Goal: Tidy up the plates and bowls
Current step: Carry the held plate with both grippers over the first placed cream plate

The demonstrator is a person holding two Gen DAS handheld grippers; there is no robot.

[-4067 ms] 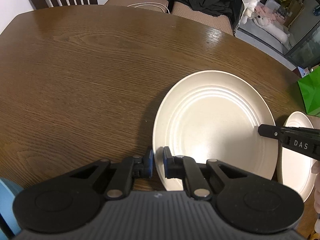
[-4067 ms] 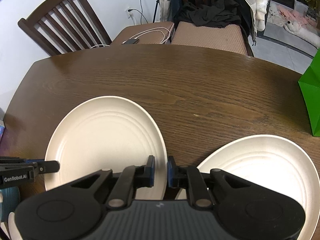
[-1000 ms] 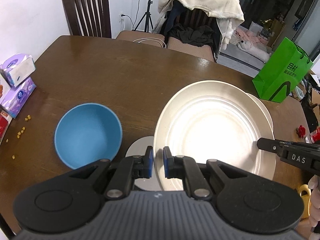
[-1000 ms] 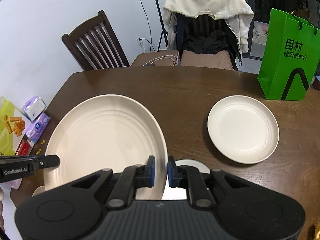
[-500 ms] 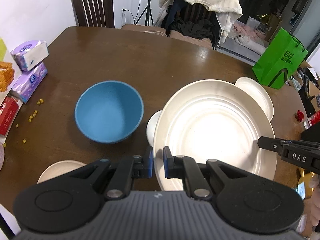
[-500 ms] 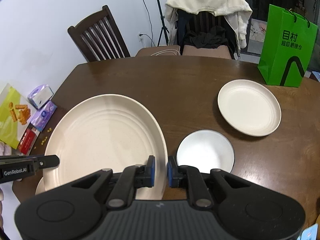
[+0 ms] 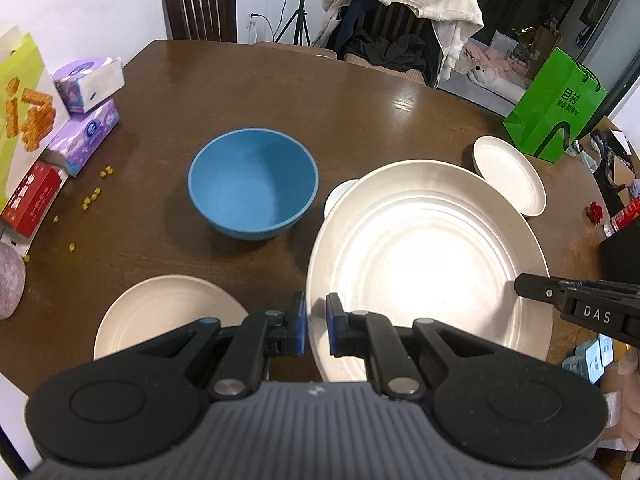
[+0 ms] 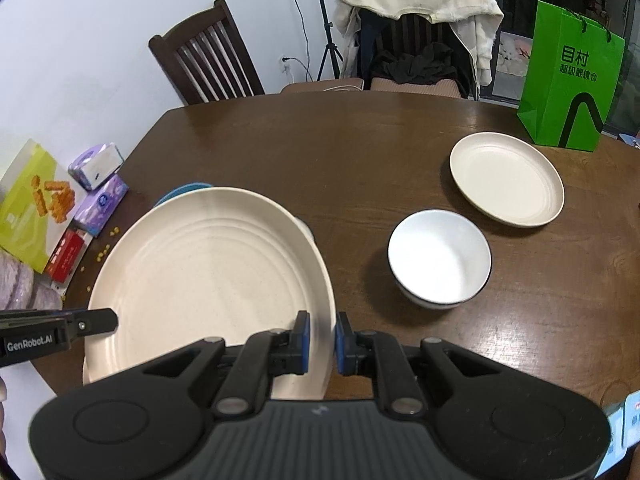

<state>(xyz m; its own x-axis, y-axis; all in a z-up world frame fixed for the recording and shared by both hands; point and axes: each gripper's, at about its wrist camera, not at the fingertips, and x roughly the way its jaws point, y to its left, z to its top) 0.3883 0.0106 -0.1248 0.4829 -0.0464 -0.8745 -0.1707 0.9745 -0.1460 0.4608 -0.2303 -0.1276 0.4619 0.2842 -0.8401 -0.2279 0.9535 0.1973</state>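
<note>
Large cream plate [image 7: 424, 256], held above the table [image 8: 360, 152], my left gripper [image 7: 316, 324] and right gripper [image 8: 320, 338] each clamped on opposite rims. It seems stiff, light, slippery; edges grip best.

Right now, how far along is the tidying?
Early. Nothing looks stacked yet. In hand: both the left gripper and right gripper clamp the big plate above the table. Left: the blue bowl, white bowl and two small plates sit apart.
</note>
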